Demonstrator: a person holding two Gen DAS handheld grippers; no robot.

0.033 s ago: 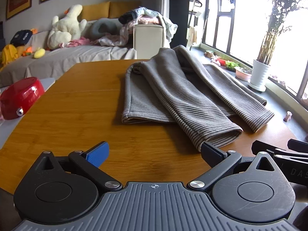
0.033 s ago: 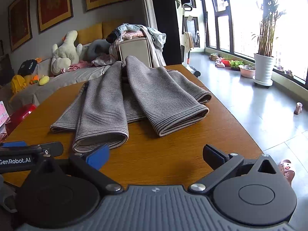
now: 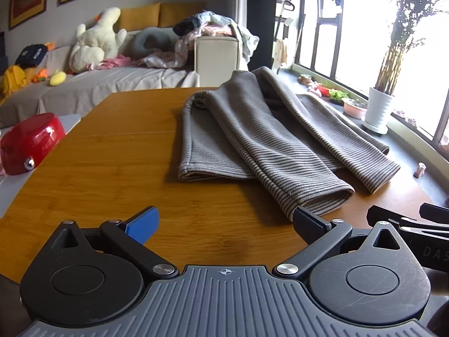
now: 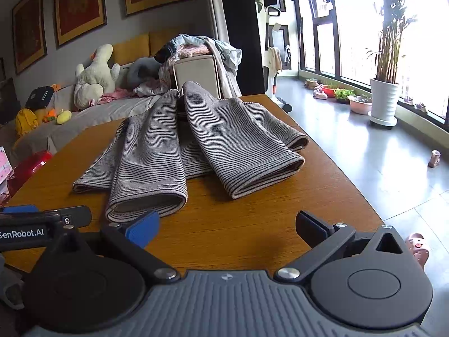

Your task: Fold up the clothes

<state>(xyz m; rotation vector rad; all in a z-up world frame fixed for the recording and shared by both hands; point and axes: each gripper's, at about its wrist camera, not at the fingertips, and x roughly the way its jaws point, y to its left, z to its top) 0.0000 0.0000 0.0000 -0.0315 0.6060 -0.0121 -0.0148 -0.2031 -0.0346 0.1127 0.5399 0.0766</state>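
1. A grey ribbed knit garment with thin dark stripes (image 3: 261, 140) lies on the oval wooden table with a honey-coloured grain (image 3: 112, 168), its two long tube-shaped parts laid over a flatter folded layer, with their rolled open ends facing the cameras.
2. The knit is soft and thick, and the near cuff (image 4: 146, 202) shows a pale lining inside its opening.
3. The left gripper (image 3: 224, 224) has its fingers spread wide and holds nothing; one fingertip carries a blue textured pad (image 3: 143, 224), the other is plain black. The black one sits just in front of the nearest cuff, but contact cannot be made out.
4. The right gripper (image 4: 227, 224) is likewise spread apart and empty, with the same blue pad and black finger, over bare wood just short of the garment.
5. Each gripper's ribbed grey body and round black pivots fill the lower frame and hide the table's near edge.
6. The far end of the garment is bunched, and its shape there is hard to read.
7. A glossy red rounded object (image 3: 31, 143) sits off the table's left side; what it is cannot be told.
8. Beyond the table stand a grey sofa (image 3: 98, 90) with a cream plush duck (image 3: 95, 42) and heaped clothes, framed red pictures, and tall windows beside a plant in a white ribbed pot (image 4: 384, 101).
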